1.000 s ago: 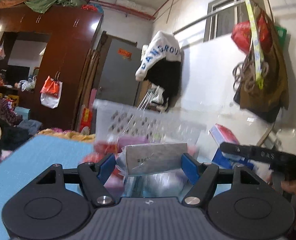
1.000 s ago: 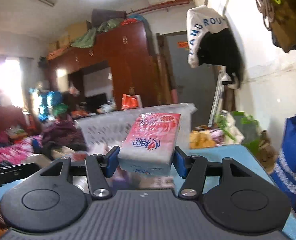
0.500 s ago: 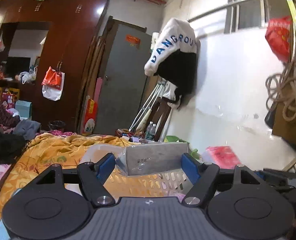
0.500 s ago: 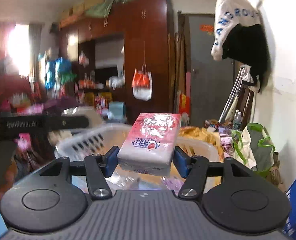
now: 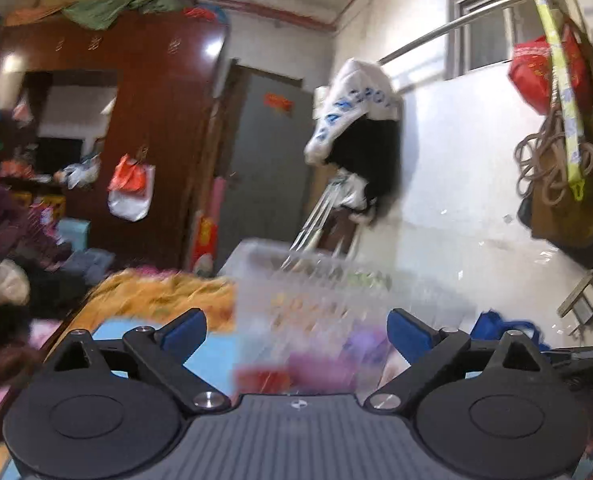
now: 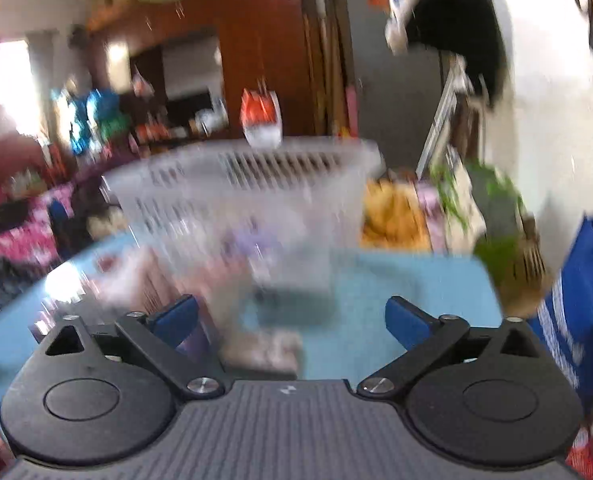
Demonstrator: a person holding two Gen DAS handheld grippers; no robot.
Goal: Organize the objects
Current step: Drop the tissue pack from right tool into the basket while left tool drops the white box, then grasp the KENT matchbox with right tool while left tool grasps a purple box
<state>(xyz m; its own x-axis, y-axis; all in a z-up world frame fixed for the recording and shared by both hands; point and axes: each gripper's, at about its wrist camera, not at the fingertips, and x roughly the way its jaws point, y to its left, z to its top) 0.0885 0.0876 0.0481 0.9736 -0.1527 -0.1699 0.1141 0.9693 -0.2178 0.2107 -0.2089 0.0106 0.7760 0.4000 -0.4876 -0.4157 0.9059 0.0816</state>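
Observation:
Both views are blurred by motion. My left gripper (image 5: 296,330) is open and empty, just in front of a translucent white slotted basket (image 5: 328,280) with blurred pink and purple packs (image 5: 316,360) inside. My right gripper (image 6: 290,318) is open and empty above the blue table (image 6: 408,280), facing the same basket (image 6: 248,184). A small pale pack (image 6: 262,350) lies on the table between the right fingers and the basket. The silver pack and the red tissue pack held before are not clearly in view.
A dark wooden wardrobe (image 5: 136,120) and grey door (image 5: 264,168) stand behind. A white wall (image 5: 476,184) with hanging bags (image 5: 564,140) is on the right. A blue bag (image 6: 584,304) stands right of the table. Bedding (image 5: 156,296) lies beyond the table's far edge.
Both grippers have opened and let go of their packs, the silver one on the left and the red tissue pack on the right. Both have dropped lower, close to the basket.

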